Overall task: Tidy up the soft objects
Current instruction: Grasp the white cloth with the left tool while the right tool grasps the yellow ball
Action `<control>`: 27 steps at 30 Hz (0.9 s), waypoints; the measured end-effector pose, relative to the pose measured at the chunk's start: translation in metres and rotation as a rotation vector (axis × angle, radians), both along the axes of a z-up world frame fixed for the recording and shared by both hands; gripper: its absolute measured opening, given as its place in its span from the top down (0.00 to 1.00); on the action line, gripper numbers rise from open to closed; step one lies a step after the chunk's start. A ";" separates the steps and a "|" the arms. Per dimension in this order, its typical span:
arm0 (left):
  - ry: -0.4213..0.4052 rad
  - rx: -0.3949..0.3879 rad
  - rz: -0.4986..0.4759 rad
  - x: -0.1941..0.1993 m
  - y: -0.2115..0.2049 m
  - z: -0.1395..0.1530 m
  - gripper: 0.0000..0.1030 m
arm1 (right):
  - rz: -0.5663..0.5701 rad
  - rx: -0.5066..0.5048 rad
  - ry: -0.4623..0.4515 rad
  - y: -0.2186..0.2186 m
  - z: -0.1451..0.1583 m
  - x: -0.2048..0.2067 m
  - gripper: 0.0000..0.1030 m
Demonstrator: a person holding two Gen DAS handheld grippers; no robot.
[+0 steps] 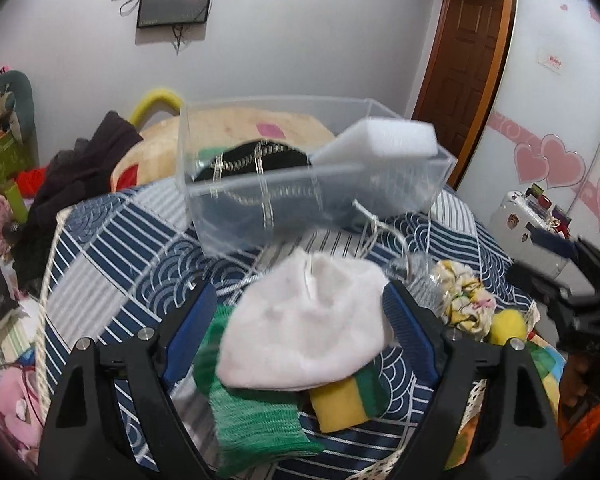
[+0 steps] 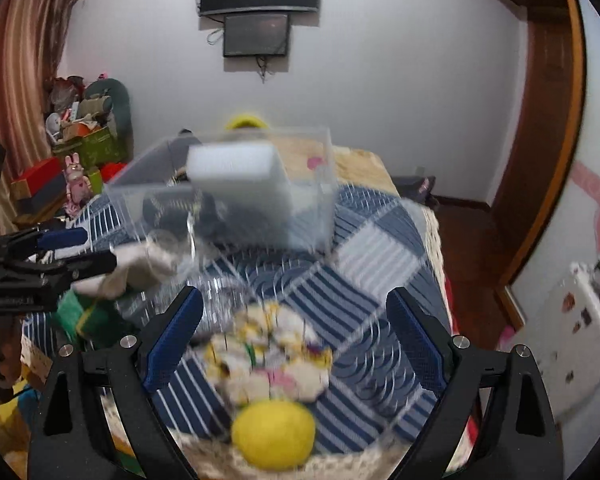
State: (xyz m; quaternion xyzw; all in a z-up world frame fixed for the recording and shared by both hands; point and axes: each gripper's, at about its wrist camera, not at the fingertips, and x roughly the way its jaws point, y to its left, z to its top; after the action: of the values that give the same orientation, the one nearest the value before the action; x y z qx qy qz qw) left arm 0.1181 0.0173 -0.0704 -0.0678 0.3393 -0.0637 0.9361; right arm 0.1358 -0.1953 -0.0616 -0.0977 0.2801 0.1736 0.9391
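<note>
A clear plastic bin (image 1: pixel 432 184) stands on the patterned cloth and holds a black item with chain trim (image 1: pixel 252 160). A white foam block (image 1: pixel 392 138) rests over its rim; it also shows in the right wrist view (image 2: pixel 232 170). My left gripper (image 1: pixel 296 312) is open around a white knit cap (image 1: pixel 304 328), which lies on a green cloth (image 1: pixel 252 424) and a yellow-green sponge (image 1: pixel 344 400). My right gripper (image 2: pixel 294 320) is open above a floral scrunchie (image 2: pixel 268 360) and a yellow ball (image 2: pixel 274 434).
Dark clothes (image 1: pixel 72 184) and a cushion (image 1: pixel 228 128) lie behind the bin. Toys and boxes (image 2: pixel 80 148) crowd the left. A white suitcase (image 1: pixel 528 232) stands at the right by the wardrobe. The table edge (image 2: pixel 436 248) drops off to the floor.
</note>
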 end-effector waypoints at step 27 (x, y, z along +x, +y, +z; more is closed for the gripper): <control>-0.085 -0.006 -0.009 -0.021 0.001 0.009 0.92 | 0.007 0.067 0.065 -0.021 -0.015 -0.021 0.62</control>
State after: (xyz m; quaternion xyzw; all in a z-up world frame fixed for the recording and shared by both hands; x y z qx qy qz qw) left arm 0.0973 0.0180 -0.0615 -0.0661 0.2992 -0.0715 0.9492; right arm 0.1145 -0.2165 -0.0766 -0.0612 0.3043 0.1891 0.9316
